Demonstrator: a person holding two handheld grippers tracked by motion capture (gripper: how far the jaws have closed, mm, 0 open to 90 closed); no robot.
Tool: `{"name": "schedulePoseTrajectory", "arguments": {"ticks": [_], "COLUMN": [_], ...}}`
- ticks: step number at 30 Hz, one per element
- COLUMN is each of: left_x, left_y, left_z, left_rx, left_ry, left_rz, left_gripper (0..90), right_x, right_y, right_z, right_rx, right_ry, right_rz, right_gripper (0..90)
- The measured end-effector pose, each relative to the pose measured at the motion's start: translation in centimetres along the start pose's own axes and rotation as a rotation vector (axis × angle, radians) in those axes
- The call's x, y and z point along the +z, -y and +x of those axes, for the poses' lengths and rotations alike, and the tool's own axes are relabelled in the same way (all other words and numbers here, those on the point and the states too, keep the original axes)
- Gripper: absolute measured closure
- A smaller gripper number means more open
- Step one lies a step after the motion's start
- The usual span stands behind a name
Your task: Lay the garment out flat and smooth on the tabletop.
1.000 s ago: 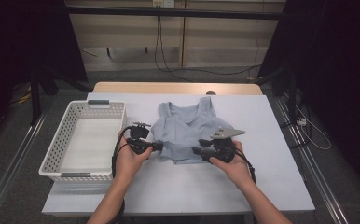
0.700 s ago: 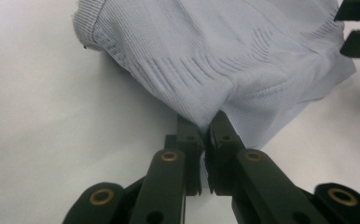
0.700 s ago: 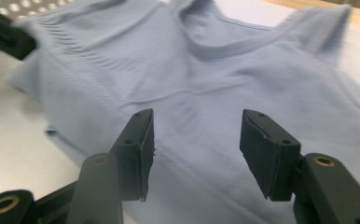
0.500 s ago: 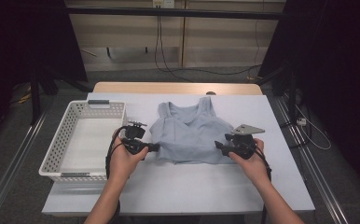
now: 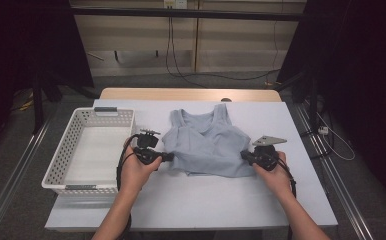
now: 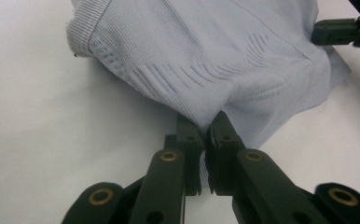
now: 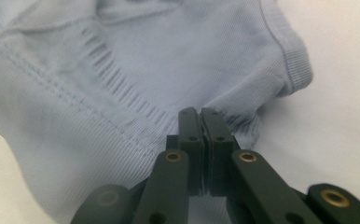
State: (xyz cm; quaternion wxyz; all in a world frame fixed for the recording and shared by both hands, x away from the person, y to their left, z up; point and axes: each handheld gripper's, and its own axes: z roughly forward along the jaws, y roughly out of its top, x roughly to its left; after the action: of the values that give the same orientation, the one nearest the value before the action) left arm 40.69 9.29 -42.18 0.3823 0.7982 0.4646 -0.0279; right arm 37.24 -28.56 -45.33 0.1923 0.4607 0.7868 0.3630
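A: Start at the near edge. What are the hands doing?

B: Both forearms come in from the near side of the white table. The left hand wraps the left gripper, pointing right. The right hand wraps the right gripper, pointing left, with a grey three-cornered plate on top of it.

A: And the tongs themselves?

B: Each is clamped on the pale blue tank top. The left gripper view shows the left gripper with its jaws pressed together on a pinch of ribbed fabric. The right gripper view shows the right gripper nipped tight on the fabric beside a banded edge.

A: Anything the close views add?

B: The rib knit and stitching, which the high view is too far off to show. The left gripper view also catches the other gripper's tip at the garment's opposite edge.

A: Where does the garment lie?

B: Mid-table, straps toward the far side, gathered between the two grips. A white basket sits to its left.

A: Any writing?

B: None I can read.
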Motion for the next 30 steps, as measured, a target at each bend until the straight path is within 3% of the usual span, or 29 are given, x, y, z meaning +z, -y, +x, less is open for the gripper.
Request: {"name": "schedulePoseTrajectory", "arguments": {"ticks": [7, 15, 21, 30], "left_x": [0.4, 0.9, 0.4, 0.1], "left_y": [-0.4, 0.0, 0.7, 1.9], "left_z": [-0.2, 0.0, 0.1, 0.0], "left_rx": [0.013, 0.037, 0.045, 0.097], "left_ry": [0.025, 0.01, -0.008, -0.031], "left_rz": [-0.005, -0.013, -0.013, -0.03], "left_gripper": [83.4, 62.5, 49.1, 33.7], "right_x": [-1.1, 0.6, 0.7, 0.8], "right_y": [-1.3, -0.2, 0.0, 0.3], "right_z": [-1.7, -2.5, -2.4, -2.6], "right_rx": [0.063, 0.076, 0.064, 0.089], "right_ry": [0.028, 0.057, 0.065, 0.05], "right_rz": [-0.082, 0.018, 0.021, 0.013], "right_gripper": [90.0, 89.8, 89.5, 89.0]}}
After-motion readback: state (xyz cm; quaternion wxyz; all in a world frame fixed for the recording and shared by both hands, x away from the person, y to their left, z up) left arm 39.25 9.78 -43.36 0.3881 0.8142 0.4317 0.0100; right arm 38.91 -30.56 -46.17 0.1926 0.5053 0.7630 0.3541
